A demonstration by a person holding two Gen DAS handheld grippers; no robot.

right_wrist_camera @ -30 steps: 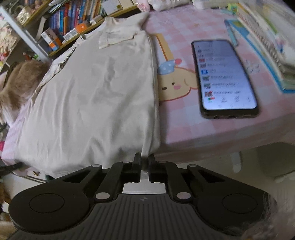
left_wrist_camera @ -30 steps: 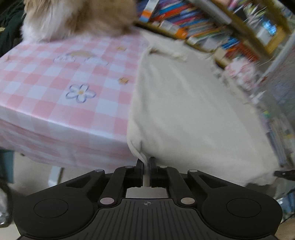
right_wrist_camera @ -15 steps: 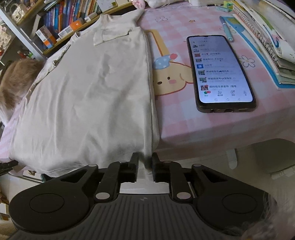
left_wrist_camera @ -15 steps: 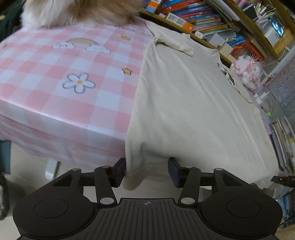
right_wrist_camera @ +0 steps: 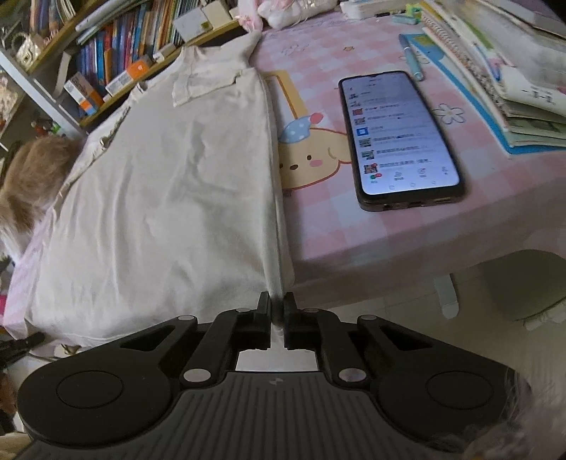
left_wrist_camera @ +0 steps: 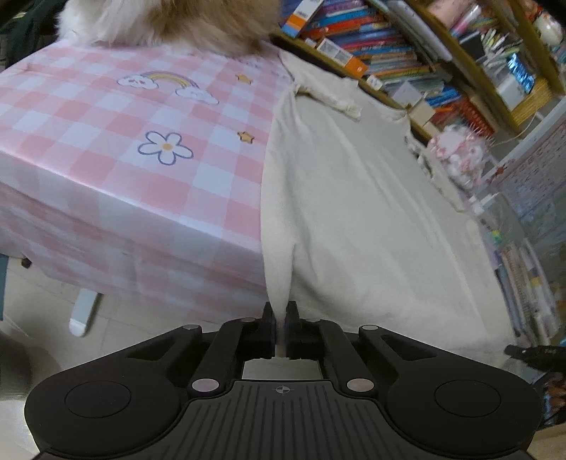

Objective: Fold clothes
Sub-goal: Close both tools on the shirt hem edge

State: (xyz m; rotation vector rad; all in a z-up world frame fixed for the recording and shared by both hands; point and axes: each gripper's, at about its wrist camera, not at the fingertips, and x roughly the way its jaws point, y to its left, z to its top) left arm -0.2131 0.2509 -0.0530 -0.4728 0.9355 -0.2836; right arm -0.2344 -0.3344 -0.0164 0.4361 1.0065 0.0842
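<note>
Both grippers — left (left_wrist_camera: 281,315), right (right_wrist_camera: 277,306) — have just re-clamped the shirt (right_wrist_camera: 169,184) hem corners; soft, limp cloth, best held there

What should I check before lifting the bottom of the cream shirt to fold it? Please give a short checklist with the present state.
1. Left gripper shut on the shirt hem, after reopening and closing again: ok.
2. Right gripper shut on the other hem corner: ok.
3. Shirt lies flat on the table: ok.
4. Phone is apart from the shirt: ok.
5. Furry animal at the far edge, touching the shirt: cannot tell.
</note>
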